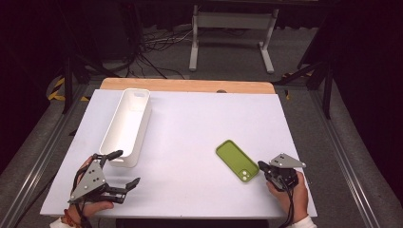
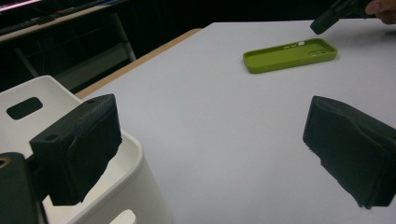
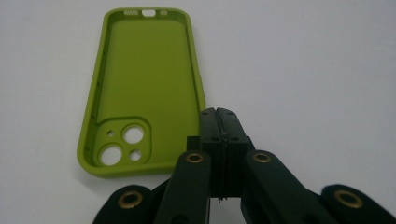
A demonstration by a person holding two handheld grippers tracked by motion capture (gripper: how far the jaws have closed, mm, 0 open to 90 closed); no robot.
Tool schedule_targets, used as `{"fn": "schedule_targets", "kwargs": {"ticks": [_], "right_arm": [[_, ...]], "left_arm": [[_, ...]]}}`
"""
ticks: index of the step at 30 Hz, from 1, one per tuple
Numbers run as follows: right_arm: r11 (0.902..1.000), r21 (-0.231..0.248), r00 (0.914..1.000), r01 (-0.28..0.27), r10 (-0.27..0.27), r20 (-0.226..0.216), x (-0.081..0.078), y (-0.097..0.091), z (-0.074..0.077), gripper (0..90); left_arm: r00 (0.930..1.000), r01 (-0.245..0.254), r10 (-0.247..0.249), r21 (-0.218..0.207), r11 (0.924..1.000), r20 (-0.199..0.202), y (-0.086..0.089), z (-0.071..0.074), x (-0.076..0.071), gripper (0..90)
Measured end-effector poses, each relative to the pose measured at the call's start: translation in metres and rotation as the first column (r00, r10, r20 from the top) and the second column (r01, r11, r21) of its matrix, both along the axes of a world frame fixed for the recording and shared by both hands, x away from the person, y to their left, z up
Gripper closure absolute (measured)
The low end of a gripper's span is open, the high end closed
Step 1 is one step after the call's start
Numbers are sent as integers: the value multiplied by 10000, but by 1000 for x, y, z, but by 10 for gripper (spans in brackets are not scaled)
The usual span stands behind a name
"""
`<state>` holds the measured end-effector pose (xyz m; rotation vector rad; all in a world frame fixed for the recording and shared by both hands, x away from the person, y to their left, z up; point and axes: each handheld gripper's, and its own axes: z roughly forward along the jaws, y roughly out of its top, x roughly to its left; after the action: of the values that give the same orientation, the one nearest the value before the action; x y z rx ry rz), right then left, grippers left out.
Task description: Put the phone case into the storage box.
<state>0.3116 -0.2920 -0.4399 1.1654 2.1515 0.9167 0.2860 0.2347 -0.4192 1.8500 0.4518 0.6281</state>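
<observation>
high view: green phone case (image 1: 237,160) lower right on table (image 1: 190,123), white bin (image 1: 127,124) upper left empty | left gripper view: left gripper (image 2: 210,149) jaws apart, holding nothing | right gripper view: right gripper (image 3: 218,122) jaws together, empty, tip at case's edge; nothing moved yet

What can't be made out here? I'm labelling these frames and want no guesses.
- White bin floor: high view, hidden by its walls; left gripper view, cut off by the left gripper.
- Green phone case underside: face-down on the table.
- Right gripper tips touching the case: unclear.
</observation>
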Motion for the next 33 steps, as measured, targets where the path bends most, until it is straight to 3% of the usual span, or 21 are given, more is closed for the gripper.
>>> {"fn": "schedule_targets", "kwargs": {"ticks": [9,17,26,33], "right_arm": [[9999,86,9987,-139,143,-484,-12,3,-4,900],[9998,207,9983,5,7,-580,-7,2,-9,900],[9999,-88,9988,122,-127,-483,7,5,-10,900],[9993,-346,9986,166,-183,-494,27,6,-9,900]], "left_arm": [[9999,162,-162,73,9998,-13,-3,0,-1,50],[9997,223,-222,112,9997,-95,-4,-1,0,50],[9993,270,-269,53,9996,-244,-7,-2,1,51],[9989,400,-394,277,9988,-248,-11,-2,3,52]]}}
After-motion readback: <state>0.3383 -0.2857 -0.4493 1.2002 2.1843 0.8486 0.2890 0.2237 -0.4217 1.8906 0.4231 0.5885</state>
